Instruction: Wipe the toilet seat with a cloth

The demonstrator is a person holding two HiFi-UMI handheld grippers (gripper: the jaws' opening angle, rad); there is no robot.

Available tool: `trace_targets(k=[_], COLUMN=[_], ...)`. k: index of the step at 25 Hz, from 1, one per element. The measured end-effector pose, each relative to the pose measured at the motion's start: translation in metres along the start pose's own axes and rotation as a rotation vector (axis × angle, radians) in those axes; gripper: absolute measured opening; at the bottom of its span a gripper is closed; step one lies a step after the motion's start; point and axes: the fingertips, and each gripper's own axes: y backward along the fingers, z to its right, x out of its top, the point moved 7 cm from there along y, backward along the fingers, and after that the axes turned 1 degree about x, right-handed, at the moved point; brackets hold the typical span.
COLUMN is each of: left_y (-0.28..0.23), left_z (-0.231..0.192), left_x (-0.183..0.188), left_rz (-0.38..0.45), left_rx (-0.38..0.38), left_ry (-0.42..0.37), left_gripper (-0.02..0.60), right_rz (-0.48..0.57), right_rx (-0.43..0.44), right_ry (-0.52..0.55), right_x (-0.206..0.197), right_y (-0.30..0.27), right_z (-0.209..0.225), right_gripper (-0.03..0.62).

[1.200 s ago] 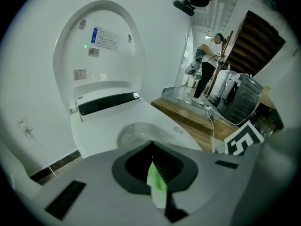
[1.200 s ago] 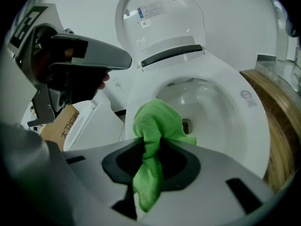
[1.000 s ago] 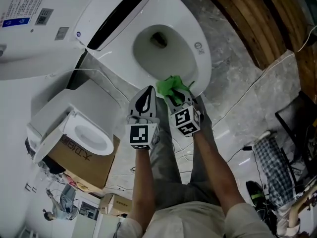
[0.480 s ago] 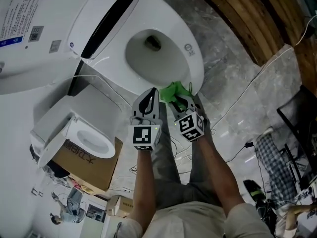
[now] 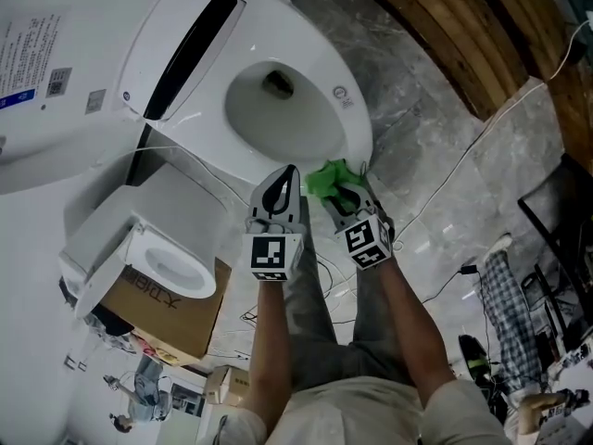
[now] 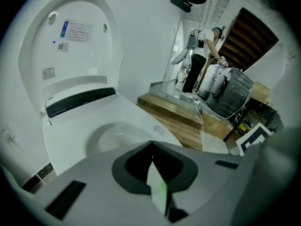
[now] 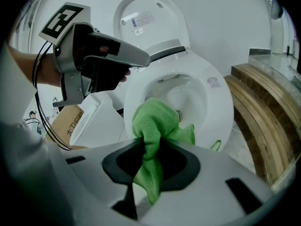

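Since a second ago our right gripper (image 5: 341, 191) is a touch closer to us, so the green cloth (image 5: 329, 176) it's clenched on now sits at the front lip of the toilet seat (image 5: 357, 128), about 5 o'clock of the bowl. Left gripper (image 5: 285, 184) hangs just beside it at 9 o'clock, jaws together on nothing. We reckon we're mid-wipe, so next we need to press the cloth down and sweep round the ring.

Left gripper (image 5: 288, 172), right gripper (image 5: 341, 189): grey bodies, black recesses at jaws, black-and-white marker cubes (image 5: 271, 256). Worn: grey trousers (image 5: 320, 327), pale top (image 5: 357, 413).
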Motion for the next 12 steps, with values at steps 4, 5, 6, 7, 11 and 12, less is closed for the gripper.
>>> trace_targets(k=[4,5,6,7,11,12], left_y=[-0.006,-0.008,-0.01,-0.011,-0.018,-0.02], left_z=[0.008,0.009,0.011,0.013,0.02,0.022], left_x=[-0.001,-0.001,-0.001,-0.001,-0.001,-0.001], left_rz=[-0.012,-0.016,-0.02,-0.024,-0.036,-0.039], left_rx=[-0.015,-0.019,-0.023,-0.026,-0.039,-0.043], left_ry=[-0.006,-0.008,-0.009,-0.009,-0.011,-0.013], left_gripper=[0.012,0.012,0.012,0.012,0.012,0.012], right_rz=[0.003,0.005,0.01,0.017,0.02,0.018], right_rx=[-0.021,-0.024,-0.026,-0.029,-0.057,-0.068], right_ry=[-0.04,-0.045,-0.05,-0.055,-0.097,-0.108], right_x=[-0.004,-0.005,-0.005,-0.006,-0.009,-0.01], right_y=[0.007,0.009,0.01,0.011,0.017,0.018], right_z=[0.009,0.011,0.012,0.014,0.023,0.026], right_gripper=[0.094,0.094,0.094,0.094,0.094,0.094])
